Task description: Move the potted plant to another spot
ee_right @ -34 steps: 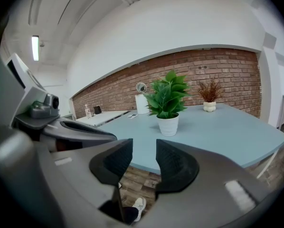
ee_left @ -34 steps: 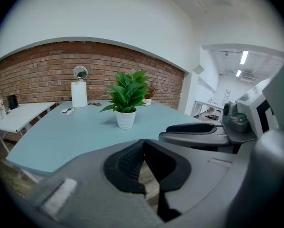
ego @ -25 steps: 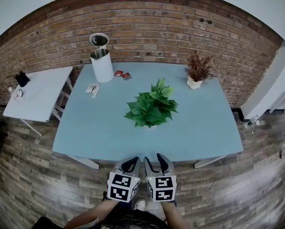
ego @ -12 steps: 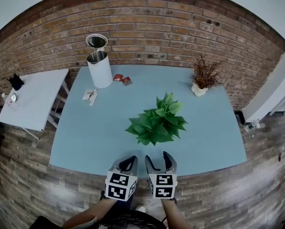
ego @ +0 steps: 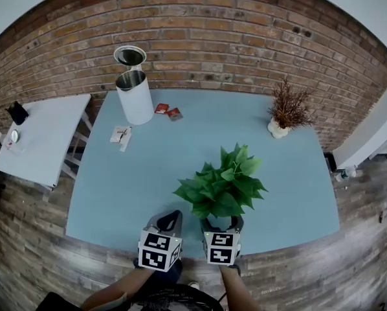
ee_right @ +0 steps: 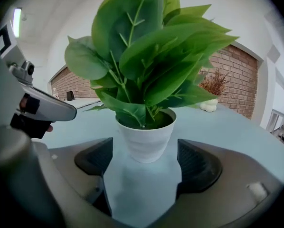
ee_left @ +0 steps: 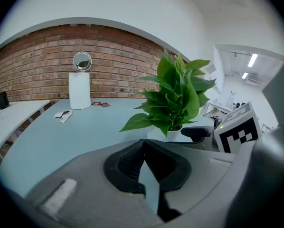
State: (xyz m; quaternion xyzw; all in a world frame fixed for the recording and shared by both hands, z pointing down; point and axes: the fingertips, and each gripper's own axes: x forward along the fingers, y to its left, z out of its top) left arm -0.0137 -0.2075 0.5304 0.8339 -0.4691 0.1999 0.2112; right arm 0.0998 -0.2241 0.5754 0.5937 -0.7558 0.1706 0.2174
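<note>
The potted plant (ego: 224, 188), broad green leaves in a small white ribbed pot (ee_right: 146, 139), stands on the light blue table (ego: 142, 186) near its front edge. My right gripper (ego: 221, 224) is just before the pot, and its jaws are opening. In the right gripper view the pot stands just ahead of the right gripper (ee_right: 146, 164), between the lines of its two pads, and neither pad touches it. To its left, over the front edge, my left gripper (ego: 170, 219) is shut and holds nothing. In the left gripper view the plant (ee_left: 176, 94) rises right of the left gripper (ee_left: 143, 151).
A tall white cylinder (ego: 134, 96) with a round lid behind it stands at the back left. Two red packets (ego: 168, 111) and small white items (ego: 121, 135) lie near it. A dried plant (ego: 288, 111) stands at the back right. A white side table (ego: 41, 138) is left.
Both grippers have moved forward over the table's front edge towards the plant. The right gripper's jaws have spread wider and now flank the pot's front.
</note>
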